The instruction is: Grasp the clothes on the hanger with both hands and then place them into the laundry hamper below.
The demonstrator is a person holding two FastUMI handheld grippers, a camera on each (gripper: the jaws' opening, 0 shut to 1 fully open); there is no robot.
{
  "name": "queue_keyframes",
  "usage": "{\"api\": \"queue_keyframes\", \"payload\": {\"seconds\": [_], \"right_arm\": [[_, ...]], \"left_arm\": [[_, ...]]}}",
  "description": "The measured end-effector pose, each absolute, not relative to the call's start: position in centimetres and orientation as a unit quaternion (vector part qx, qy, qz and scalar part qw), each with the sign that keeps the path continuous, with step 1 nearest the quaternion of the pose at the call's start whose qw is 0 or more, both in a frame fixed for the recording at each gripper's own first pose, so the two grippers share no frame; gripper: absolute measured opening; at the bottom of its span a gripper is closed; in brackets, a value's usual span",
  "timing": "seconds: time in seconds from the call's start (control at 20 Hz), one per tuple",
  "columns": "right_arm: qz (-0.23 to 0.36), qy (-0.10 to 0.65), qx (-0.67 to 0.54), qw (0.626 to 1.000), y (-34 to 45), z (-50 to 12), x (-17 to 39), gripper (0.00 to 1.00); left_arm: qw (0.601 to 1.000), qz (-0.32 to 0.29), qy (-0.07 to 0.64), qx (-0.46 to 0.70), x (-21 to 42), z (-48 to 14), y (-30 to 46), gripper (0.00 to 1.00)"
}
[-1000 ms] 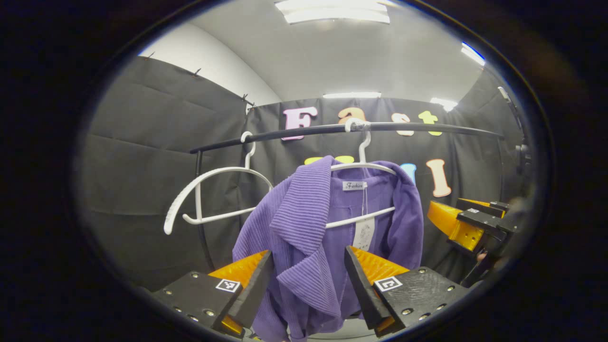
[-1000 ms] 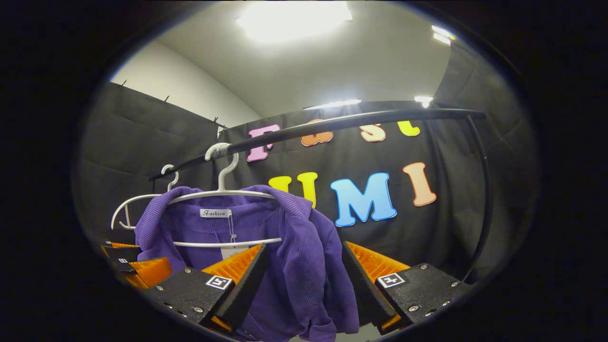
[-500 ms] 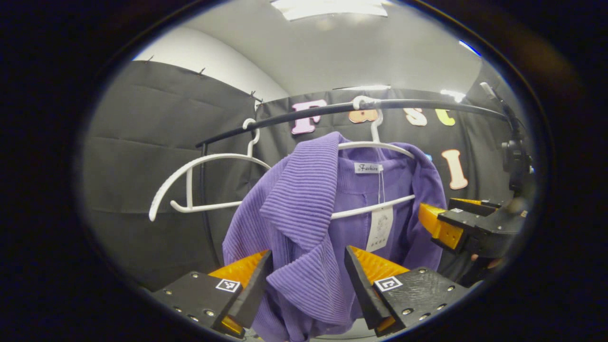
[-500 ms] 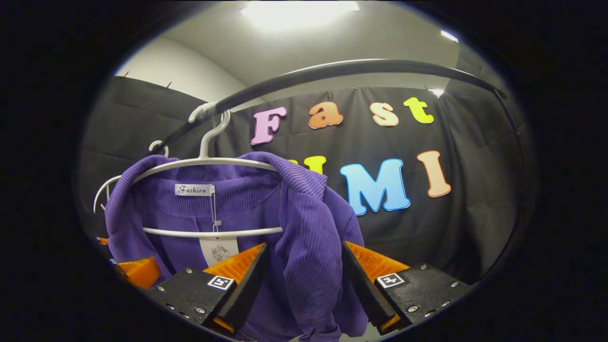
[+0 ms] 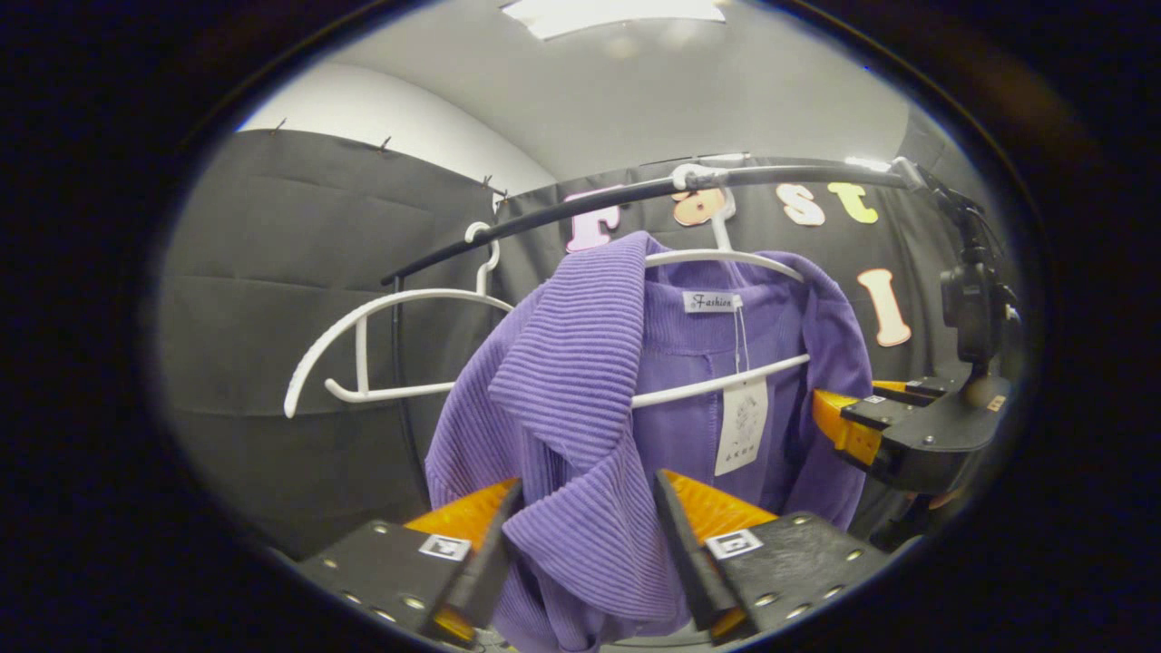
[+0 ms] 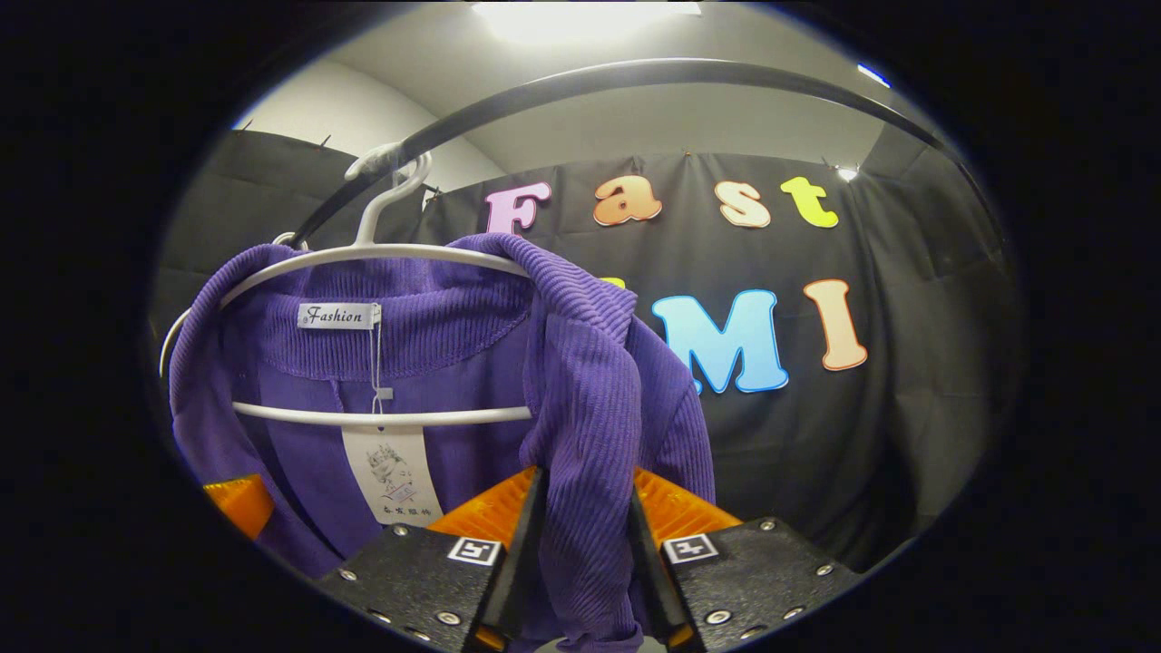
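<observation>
The right gripper (image 6: 582,544) pinches a fold of the purple jacket (image 6: 435,363) between its fingers. The left gripper (image 5: 580,544) stands wide around another fold. The jacket hangs on a white hanger (image 6: 381,254) ahead.

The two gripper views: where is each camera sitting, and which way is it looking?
Left gripper view: rides the left claw, looking up at the purple cardigan on its white hanger; its fingers straddle the fabric, with the right claw beyond.
Right gripper view: rides the right claw, looking up at the cardigan's other shoulder; its fingers pinch the fabric.
Shared: cardigan, hanger, black rail.
</observation>
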State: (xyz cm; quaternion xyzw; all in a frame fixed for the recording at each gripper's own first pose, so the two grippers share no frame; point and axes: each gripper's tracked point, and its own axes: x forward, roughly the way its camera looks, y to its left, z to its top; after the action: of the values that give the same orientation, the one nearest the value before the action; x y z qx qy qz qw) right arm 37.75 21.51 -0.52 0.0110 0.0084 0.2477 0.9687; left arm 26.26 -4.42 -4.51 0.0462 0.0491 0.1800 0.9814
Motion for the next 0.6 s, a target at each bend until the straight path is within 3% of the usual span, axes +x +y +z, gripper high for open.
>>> {"api": "queue_keyframes", "payload": {"seconds": [0.1, 0.15, 0.2, 0.3, 0.35, 0.4, 0.5, 0.6], "right_arm": [[0.243, 0.008, 0.002, 0.970, 21.5, -0.6, 38.0, 0.31], [0.237, 0.005, -0.001, 0.972, 21.1, -0.5, 37.9, 0.12], [0.241, 0.005, -0.002, 0.971, 21.3, -0.4, 37.8, 0.07], [0.237, -0.005, -0.006, 0.971, 21.0, 0.0, 37.4, 0.02], [0.232, -0.014, -0.007, 0.973, 20.6, 0.5, 37.4, 0.02], [0.228, -0.023, -0.007, 0.973, 20.2, 1.0, 37.4, 0.02], [0.222, -0.041, -0.007, 0.974, 19.6, 2.3, 37.6, 0.02], [0.213, -0.063, -0.013, 0.975, 18.8, 3.7, 38.1, 0.02]], "left_arm": [[0.983, 0.173, 0.051, 0.042, 26.1, -4.8, -4.5, 0.64], [0.983, 0.168, 0.053, 0.044, 26.1, -4.8, -4.5, 0.45], [0.984, 0.165, 0.052, 0.051, 25.8, -4.5, -4.3, 0.45], [0.987, 0.144, 0.054, 0.043, 25.9, -4.6, -4.5, 0.39], [0.989, 0.135, 0.053, 0.037, 25.9, -4.6, -4.7, 0.22], [0.987, 0.147, 0.050, 0.039, 26.2, -4.8, -3.6, 0.40], [0.990, 0.133, 0.044, 0.024, 25.5, -4.2, -4.3, 0.14], [0.991, 0.129, 0.041, 0.021, 25.7, -3.8, -4.2, 0.00]]}}
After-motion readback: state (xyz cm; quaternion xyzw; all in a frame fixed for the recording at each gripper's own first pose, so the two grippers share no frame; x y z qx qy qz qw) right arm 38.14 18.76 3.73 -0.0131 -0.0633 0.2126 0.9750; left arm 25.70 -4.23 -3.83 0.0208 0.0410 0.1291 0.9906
